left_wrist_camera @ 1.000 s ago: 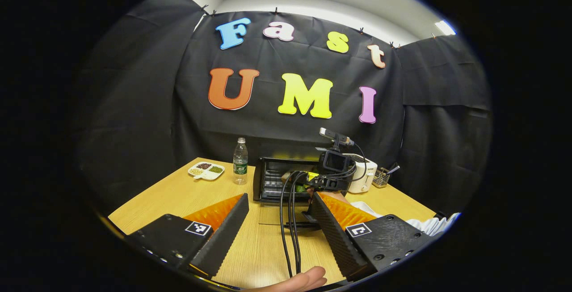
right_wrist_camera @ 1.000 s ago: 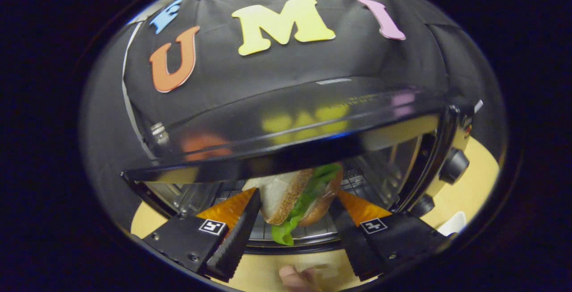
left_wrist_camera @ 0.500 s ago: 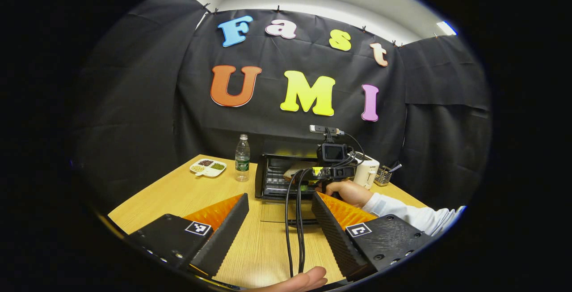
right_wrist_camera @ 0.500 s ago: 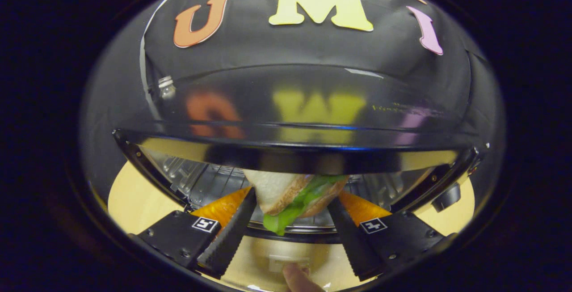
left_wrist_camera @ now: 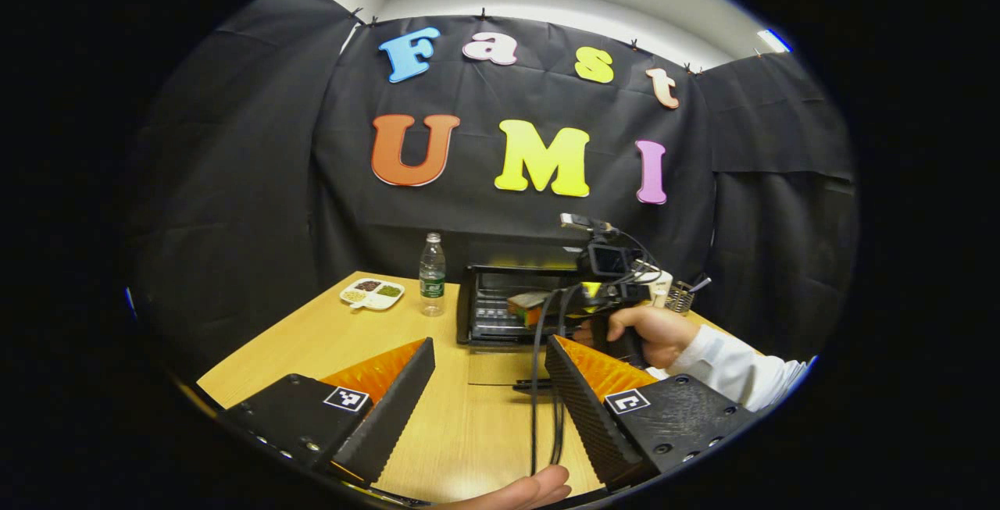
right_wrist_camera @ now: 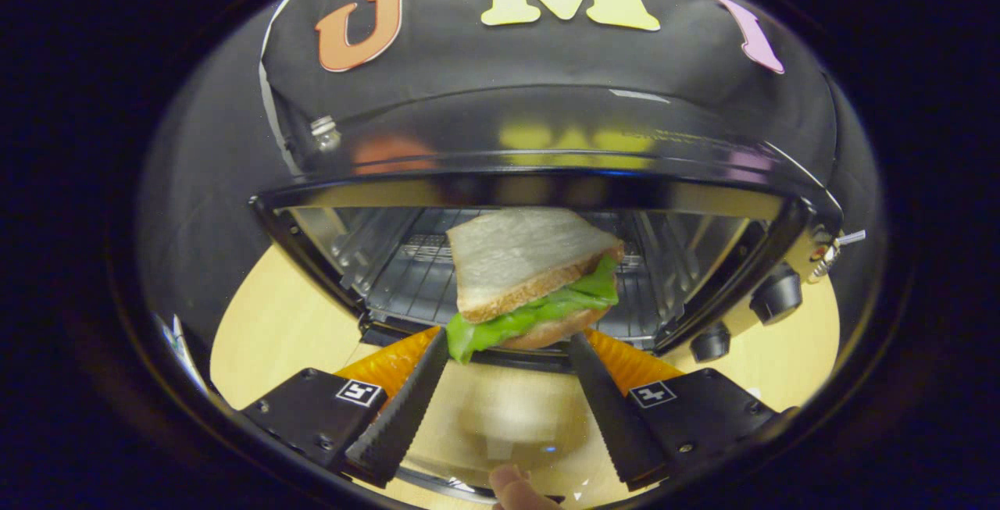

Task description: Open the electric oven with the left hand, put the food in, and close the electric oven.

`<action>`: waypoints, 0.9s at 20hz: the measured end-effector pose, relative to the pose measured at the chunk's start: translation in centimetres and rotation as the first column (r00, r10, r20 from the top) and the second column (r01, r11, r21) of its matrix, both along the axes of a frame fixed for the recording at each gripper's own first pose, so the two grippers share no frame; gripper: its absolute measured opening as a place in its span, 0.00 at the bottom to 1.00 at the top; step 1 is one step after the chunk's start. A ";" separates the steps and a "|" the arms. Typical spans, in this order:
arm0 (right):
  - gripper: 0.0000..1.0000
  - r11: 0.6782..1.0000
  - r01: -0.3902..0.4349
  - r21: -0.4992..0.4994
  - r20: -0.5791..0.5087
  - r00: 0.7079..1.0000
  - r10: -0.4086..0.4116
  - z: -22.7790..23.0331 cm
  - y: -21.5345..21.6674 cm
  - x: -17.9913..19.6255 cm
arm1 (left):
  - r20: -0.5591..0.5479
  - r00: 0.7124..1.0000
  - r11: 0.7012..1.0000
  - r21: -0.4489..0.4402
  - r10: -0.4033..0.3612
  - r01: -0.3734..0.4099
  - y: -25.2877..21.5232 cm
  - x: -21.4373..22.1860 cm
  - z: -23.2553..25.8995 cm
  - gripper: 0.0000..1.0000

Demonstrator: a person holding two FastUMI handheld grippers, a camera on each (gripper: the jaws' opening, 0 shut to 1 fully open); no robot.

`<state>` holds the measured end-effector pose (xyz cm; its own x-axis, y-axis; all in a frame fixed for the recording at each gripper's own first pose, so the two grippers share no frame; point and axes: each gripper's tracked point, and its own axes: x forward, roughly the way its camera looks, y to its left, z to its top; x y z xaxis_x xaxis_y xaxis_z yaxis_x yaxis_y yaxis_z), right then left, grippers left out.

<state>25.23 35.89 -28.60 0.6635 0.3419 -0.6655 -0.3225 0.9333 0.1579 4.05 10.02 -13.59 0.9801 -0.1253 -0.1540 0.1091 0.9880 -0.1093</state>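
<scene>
The black electric oven (left_wrist_camera: pixel 500 303) stands at the back of the wooden table (left_wrist_camera: pixel 328 338), its glass door (left_wrist_camera: pixel 500 373) folded down flat. In the right gripper view the oven cavity (right_wrist_camera: pixel 375 260) is wide open and a sandwich (right_wrist_camera: pixel 523 260) of white bread and lettuce lies on the wire rack near the front edge. My right gripper (right_wrist_camera: pixel 508 342) is open just outside the mouth, its fingertips at the sandwich's near edge, not pressing it. My left gripper (left_wrist_camera: pixel 490 344) hovers open over the table, well short of the door, holding nothing.
A water bottle (left_wrist_camera: pixel 431 283) and a white divided dish (left_wrist_camera: pixel 372 294) of beans stand left of the oven. A utensil holder (left_wrist_camera: pixel 683 297) stands to its right. A hand and white sleeve (left_wrist_camera: pixel 703 361) hold the right gripper; its cables (left_wrist_camera: pixel 547 416) trail over the door. Oven knobs (right_wrist_camera: pixel 773 295) are at right.
The right gripper has drawn back out of the oven and the sandwich now lies on the rack beyond its fingertips. The left gripper has hardly moved.
</scene>
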 end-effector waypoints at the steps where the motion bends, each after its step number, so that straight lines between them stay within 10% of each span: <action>1: 0.98 1.000 -0.003 0.015 0.004 1.000 0.003 0.5 -0.3 -0.8 | -0.010 1.000 1.000 -0.009 0.010 -0.010 0.3 0.1 -0.5 0.94; 8: 0.96 0.998 0.003 0.063 0.265 0.964 -0.020 8.6 -4.7 -6.0 | -0.070 0.997 0.998 -0.043 0.035 -0.038 0.4 1.3 -2.5 0.94; 18: 0.96 0.977 0.124 0.171 0.642 0.738 -0.206 24.3 -17.4 -14.4 | -0.207 0.976 0.996 0.045 -0.071 0.082 -6.3 5.6 -9.2 0.94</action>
